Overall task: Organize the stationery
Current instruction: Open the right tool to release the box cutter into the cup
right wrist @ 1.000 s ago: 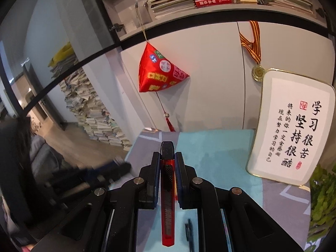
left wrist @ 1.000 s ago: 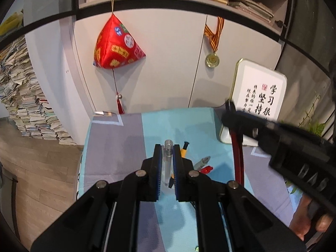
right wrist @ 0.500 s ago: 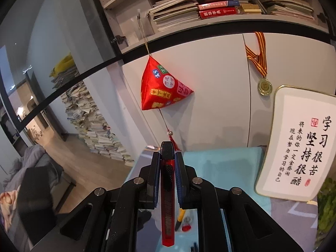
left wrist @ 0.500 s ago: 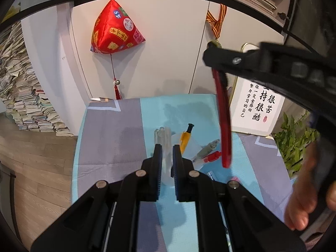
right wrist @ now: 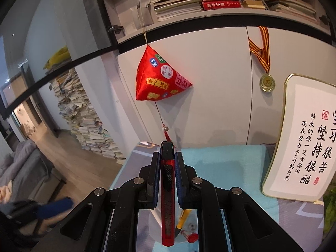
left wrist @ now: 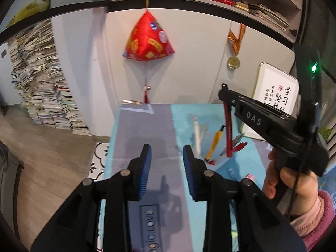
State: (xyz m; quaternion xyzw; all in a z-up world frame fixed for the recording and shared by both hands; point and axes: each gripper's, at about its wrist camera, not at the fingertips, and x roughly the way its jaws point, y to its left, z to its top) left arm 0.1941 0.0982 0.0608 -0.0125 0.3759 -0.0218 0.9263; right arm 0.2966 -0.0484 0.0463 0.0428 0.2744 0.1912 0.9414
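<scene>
My left gripper (left wrist: 167,155) is over the grey strip of the tablecloth, its jaws opening with nothing between them. The clear pen (left wrist: 196,134) lies on the turquoise cloth just right of its right finger, beside a yellow pen (left wrist: 214,145) and red-capped pieces (left wrist: 238,147). Held by a hand in a pink sleeve, my right gripper (left wrist: 225,97) is shut on a red utility knife (left wrist: 229,130) that hangs blade-end down over those pens. In the right wrist view the knife (right wrist: 168,189) is clamped upright in the right gripper (right wrist: 167,157), with the yellow pen (right wrist: 182,218) below.
A framed calligraphy plaque (right wrist: 304,142) leans at the table's back right. A red pouch (left wrist: 148,40) and a medal (left wrist: 233,62) hang on the cabinet behind. Stacked books (left wrist: 42,96) stand on the floor beyond the table's left edge. A small pink item (left wrist: 250,176) lies near the hand.
The left jaws have parted and let go of the clear pen, which now lies on the cloth; that gripper shifted left. The right gripper has come lower with the knife.
</scene>
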